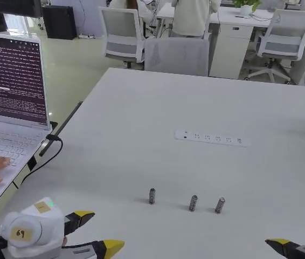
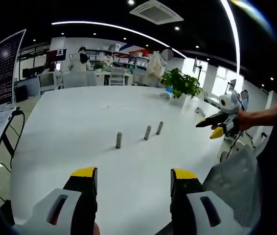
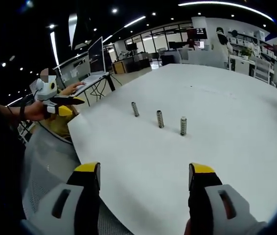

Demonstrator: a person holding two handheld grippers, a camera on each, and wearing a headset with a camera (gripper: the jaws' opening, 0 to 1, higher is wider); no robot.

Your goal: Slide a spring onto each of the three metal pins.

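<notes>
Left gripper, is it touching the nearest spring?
Apart. The left gripper view shows bare table between the left gripper and the nearest spring.

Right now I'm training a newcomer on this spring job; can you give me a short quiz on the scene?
1. How many pins stand on the table?
2. Beyond them lies: A a power strip, B a mug, C a tray?
3. True or false: the left tongs are open.
Key: 1 three; 2 A; 3 true.
</notes>
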